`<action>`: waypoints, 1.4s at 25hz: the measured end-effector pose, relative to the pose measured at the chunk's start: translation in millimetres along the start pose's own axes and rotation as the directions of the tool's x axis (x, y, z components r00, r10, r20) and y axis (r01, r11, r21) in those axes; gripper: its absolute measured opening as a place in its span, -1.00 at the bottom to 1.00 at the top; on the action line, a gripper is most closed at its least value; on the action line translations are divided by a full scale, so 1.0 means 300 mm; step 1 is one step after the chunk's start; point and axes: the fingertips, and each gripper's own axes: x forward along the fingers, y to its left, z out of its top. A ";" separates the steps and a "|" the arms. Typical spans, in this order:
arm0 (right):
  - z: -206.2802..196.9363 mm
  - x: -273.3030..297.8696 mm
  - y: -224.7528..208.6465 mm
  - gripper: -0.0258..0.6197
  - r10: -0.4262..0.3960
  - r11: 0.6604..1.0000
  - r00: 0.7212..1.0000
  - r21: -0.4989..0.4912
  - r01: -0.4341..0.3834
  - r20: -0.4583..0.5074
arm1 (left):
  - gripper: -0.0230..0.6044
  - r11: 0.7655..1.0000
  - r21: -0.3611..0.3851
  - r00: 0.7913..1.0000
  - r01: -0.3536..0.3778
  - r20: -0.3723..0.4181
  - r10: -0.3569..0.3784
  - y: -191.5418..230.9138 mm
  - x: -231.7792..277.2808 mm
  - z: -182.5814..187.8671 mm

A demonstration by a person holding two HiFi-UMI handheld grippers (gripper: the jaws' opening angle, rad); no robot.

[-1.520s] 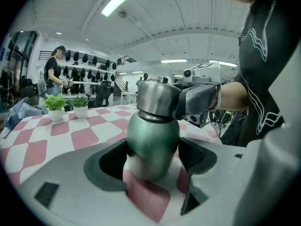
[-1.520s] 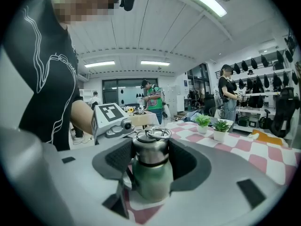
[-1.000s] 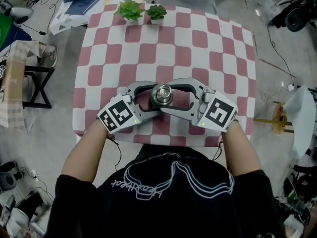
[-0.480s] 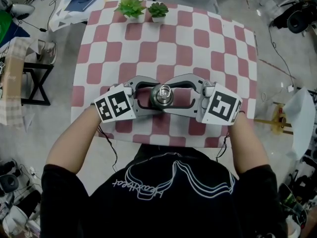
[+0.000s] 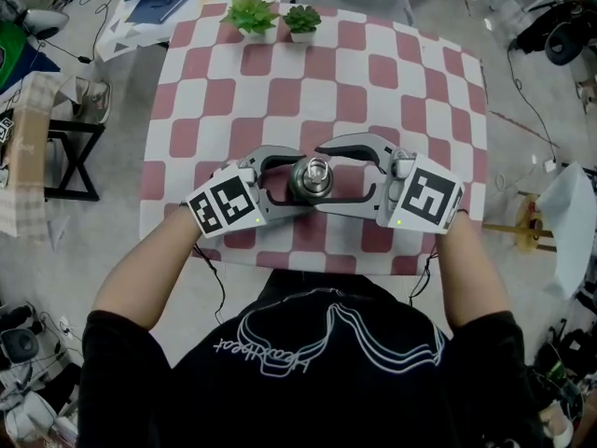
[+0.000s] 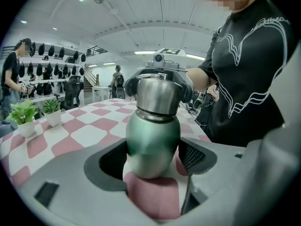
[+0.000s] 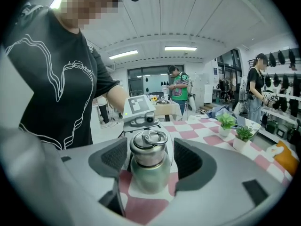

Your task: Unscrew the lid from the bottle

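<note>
Firstly, bottle (image 5: pixel 313 181): a green metal flask that stood upright on the surface (image 5: pixel 373 73), near the edge closest to the person, on the pink-and-white checked cloth.
Lid (image 5: pixel 317 169): a steel cap with a ring handle lying on top; it sat on the bottle's neck.
Contents: could not be seen, as the lid covered the mouth.
Left gripper (image 5: pixel 291 182): came in from the left at the level of the green body; its fingers (image 6: pixel 193 154) were closed against both sides of the bottle and gripped it.
Right gripper (image 7: pixel 149 160): came in from the right at the level of the lid; its fingers (image 7: pixel 188 163) had just been opening and stood apart, with the lid between them and a gap showing on each side.
In the way: each gripper faced the other across the bottle, so the left one's marker cube (image 7: pixel 138 104) rose directly behind the lid in the right gripper view.
Potted plants (image 5: pixel 252 15): two small green ones in white pots, side by side at the far edge of the surface, well apart from the bottle.
Beyond the surface: cables on the floor and a dark stand (image 5: pixel 65 161) to the left.
</note>
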 end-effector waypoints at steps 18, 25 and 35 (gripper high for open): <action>-0.002 -0.036 0.010 0.09 -0.532 0.833 0.838 0.251 0.493 0.120 | 0.17 0.902 -0.216 0.919 -0.373 0.045 0.391 0.000 0.006 0.000; -0.014 -0.030 0.006 -0.06 -0.618 0.769 0.777 0.302 0.564 0.122 | 0.17 0.853 -0.263 0.882 -0.450 0.020 0.471 -0.002 0.007 0.000; -0.016 -0.019 0.010 -0.15 -0.634 0.760 0.764 0.275 0.589 0.116 | 0.17 0.847 -0.266 0.875 -0.460 0.030 0.484 -0.005 0.008 0.000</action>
